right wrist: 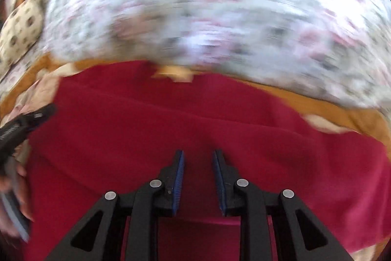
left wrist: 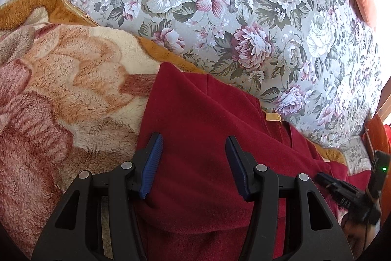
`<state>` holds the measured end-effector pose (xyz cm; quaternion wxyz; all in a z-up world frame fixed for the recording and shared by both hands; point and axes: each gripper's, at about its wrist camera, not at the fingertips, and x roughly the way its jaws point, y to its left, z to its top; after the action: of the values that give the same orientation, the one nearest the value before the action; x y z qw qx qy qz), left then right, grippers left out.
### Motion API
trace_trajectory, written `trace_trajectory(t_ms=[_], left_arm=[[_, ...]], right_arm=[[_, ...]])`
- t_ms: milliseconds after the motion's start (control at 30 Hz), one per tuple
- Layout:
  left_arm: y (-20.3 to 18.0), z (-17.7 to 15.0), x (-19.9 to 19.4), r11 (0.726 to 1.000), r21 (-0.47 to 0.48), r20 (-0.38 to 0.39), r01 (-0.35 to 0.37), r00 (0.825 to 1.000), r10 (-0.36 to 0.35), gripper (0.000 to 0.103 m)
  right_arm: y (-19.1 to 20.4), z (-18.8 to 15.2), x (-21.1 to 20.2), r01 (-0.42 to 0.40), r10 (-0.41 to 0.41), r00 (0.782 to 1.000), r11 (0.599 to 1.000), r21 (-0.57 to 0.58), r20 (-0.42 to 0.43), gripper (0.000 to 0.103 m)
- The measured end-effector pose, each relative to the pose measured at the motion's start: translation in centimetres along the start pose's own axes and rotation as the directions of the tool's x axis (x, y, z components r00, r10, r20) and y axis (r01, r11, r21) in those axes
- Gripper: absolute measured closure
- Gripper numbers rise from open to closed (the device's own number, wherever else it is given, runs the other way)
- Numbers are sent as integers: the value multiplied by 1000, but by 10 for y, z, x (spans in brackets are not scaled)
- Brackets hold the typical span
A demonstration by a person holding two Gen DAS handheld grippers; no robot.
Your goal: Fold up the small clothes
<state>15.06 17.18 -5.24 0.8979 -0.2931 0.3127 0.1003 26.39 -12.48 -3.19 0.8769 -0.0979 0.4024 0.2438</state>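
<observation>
A dark red garment (left wrist: 207, 129) lies flat on a fleece blanket, with folds across it. My left gripper (left wrist: 194, 141) is open just above its left part, fingers apart with nothing between them. In the right wrist view the same red garment (right wrist: 195, 114) fills the lower half, blurred by motion. My right gripper (right wrist: 198, 154) is open over it, its jaws moderately apart and empty. The right gripper also shows at the right edge of the left wrist view (left wrist: 347, 192). The left gripper shows at the left edge of the right wrist view (right wrist: 22, 125).
A fluffy orange and pink floral blanket (left wrist: 61, 89) lies under the garment. A grey floral bedsheet (left wrist: 244, 16) stretches beyond it. A patterned cream pillow (right wrist: 19, 31) sits far left. An orange cushion (left wrist: 361, 4) lies at the far right.
</observation>
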Motion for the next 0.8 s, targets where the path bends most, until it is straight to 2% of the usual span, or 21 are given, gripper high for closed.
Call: trace_trajectory(t_ms=[33,100,167,200,300,333,367,400,500,567,633,667,700,733,767,800], left_arm=[[0,0,0,1000,4,-1,-4,1000,4,50],[-1,0,1,1000,8,-1,-8,1000,8,50],[-1,0,1,1000,7,-1,-7,1000,7,50],[-2,0,1,1000,6,-1,-6,1000,6,50],[-2,0,1,1000,9,-1,-10,1000,10,50],[-2,0,1,1000,9,-1,-10,1000,10,50],[-2,0,1,1000,11,0,-11,1000,11,50],[-2,0,2,1000,10,-1,-11,1000,11,50],[-3,0,2,1000,16,-2,-17,1000,17,50],[-2,1,1,1000,14,-2,-13,1000,13,50],[-1,0,0,1000,5,0,-2,1000,2,50],[0,0,0,1000,2,1,1,1000,-1,50],[-1,0,0,1000,4,1,-1,1000,1,50],[-1,0,0,1000,9,1,-6,1000,6,50],[-2,0,0,1000,11,1,-9,1000,9,50],[-3,0,0,1000,13,1,-12,1000,12,50]], right_arm=[[-22,-3,-3,4,-4,1000,999,40,4,86],[-53,-6,-9,-58,58,998,992,111,7,87],[-50,-5,-19,20,-19,1000,997,74,-15,85],[-43,-5,-28,29,-28,1000,997,67,-3,85],[-18,-16,-42,-32,31,999,999,30,42,77],[-12,-22,-36,-21,20,1000,1000,16,16,71],[-8,-30,-26,-1,1,1000,1000,5,-20,70],[-7,-34,-28,5,-5,1000,1000,7,25,70],[-13,-26,-26,-33,35,999,999,40,-34,68],[-20,-20,-30,-86,90,994,995,58,-66,69],[-41,-22,-52,-106,112,993,985,136,-38,69],[-56,-26,-73,-82,82,997,983,164,8,69],[-74,-31,-98,-18,7,998,985,174,62,69],[-94,-38,-125,86,-109,987,978,190,116,69],[-112,-43,-144,162,-197,969,963,213,152,69],[-139,-52,-168,237,-289,937,938,254,194,69]])
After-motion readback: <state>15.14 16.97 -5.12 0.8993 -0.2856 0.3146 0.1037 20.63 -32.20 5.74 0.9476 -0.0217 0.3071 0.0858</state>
